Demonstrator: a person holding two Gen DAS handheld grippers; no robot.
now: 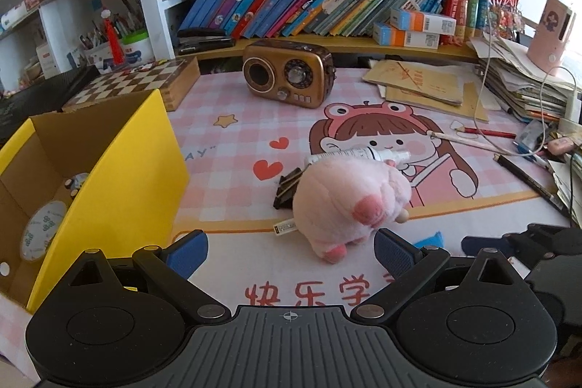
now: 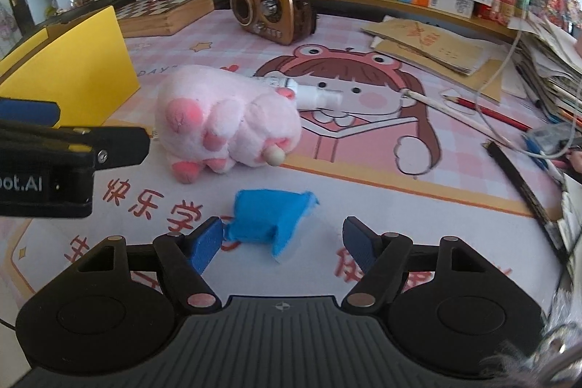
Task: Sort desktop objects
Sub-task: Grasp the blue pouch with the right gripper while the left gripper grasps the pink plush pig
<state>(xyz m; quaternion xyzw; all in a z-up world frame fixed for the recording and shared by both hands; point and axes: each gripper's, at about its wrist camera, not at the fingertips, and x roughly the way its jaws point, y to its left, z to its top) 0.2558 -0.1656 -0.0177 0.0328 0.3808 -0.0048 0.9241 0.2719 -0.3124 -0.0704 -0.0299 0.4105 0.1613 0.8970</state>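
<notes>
The tabletop [image 2: 454, 224] with its pink cartoon mat carries everything. At its left edge stands the yellow box [image 1: 120, 177], open-topped, likely the sorting bin. The pink plush paw [image 2: 225, 122] lies mid-mat, a white tube [image 2: 313, 95] just behind it. Nearest is a blue fabric scrap [image 2: 265, 224], between the fingers of the right tool [image 2: 282, 244], which stands released, its left finger beside the cloth. Closing squarely over the bunched middle should keep it from slipping. The left tool [image 1: 291, 253] is released too, facing the plush paw.
</notes>
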